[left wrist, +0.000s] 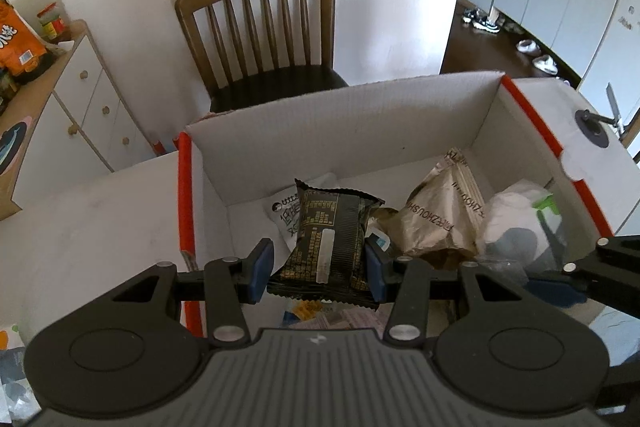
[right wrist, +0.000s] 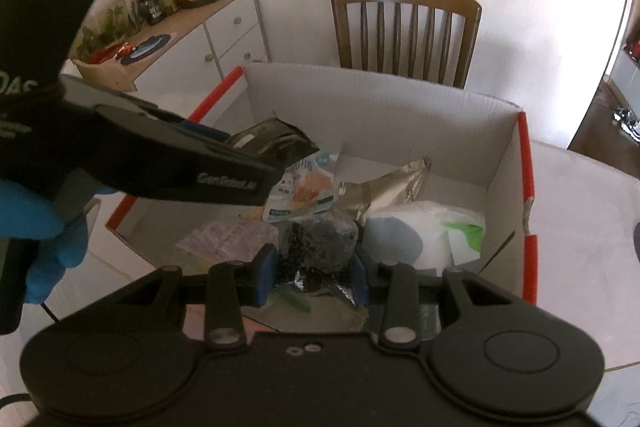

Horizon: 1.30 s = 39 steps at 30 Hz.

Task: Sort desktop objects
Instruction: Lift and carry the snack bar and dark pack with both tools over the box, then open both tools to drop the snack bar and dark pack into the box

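The crumpled gold wrapper in the cardboard box carries capitals that read roughly "FIRZHOUSH", though creases break the word. The side of the left gripper shows "GenRobot.AI" in pale letters, slightly blurred. The black handle above it ends in "DAS". Print on the other packets is too small to read.

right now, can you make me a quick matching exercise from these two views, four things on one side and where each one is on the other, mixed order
Things:
1. dark packet
2. clear bag of black bits
3. gold wrapper
4. wooden chair

Places:
A. behind the cardboard box
B. lying loose inside the box
C. between the left gripper's pads
D. between the right gripper's pads

Pairs: 1-C, 2-D, 3-B, 4-A
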Each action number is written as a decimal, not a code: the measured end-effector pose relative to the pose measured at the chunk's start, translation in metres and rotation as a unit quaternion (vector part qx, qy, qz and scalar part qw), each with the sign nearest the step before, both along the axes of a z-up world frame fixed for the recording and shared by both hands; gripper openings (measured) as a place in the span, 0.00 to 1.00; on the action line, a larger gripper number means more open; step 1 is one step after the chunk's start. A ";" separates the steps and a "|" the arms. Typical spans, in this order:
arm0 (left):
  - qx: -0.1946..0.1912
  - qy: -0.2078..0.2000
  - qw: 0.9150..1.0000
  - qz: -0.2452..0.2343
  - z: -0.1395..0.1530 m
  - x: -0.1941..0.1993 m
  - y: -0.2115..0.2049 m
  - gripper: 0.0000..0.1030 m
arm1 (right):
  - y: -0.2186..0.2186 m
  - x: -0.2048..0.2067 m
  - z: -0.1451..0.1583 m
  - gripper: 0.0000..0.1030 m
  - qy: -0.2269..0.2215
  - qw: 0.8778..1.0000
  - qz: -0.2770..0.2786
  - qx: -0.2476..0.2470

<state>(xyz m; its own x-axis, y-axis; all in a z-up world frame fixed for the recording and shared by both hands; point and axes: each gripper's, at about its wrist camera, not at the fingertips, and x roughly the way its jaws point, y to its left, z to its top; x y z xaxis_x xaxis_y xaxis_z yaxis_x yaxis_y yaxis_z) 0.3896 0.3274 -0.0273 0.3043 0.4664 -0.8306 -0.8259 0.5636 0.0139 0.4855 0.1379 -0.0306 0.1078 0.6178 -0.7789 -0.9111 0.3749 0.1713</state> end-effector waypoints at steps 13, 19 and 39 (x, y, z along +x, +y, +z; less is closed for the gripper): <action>-0.032 0.014 0.999 -0.004 -0.028 0.010 0.012 0.45 | 0.005 0.004 -0.014 0.37 0.024 1.000 -0.004 -0.015; -0.043 0.019 0.999 -0.005 -0.036 0.011 0.017 0.45 | 0.004 0.005 -0.017 0.38 0.019 1.000 -0.006 -0.015; -0.058 -0.021 0.998 0.015 -0.015 0.006 0.011 0.61 | -0.007 0.002 -0.001 0.71 0.026 1.000 -0.006 0.008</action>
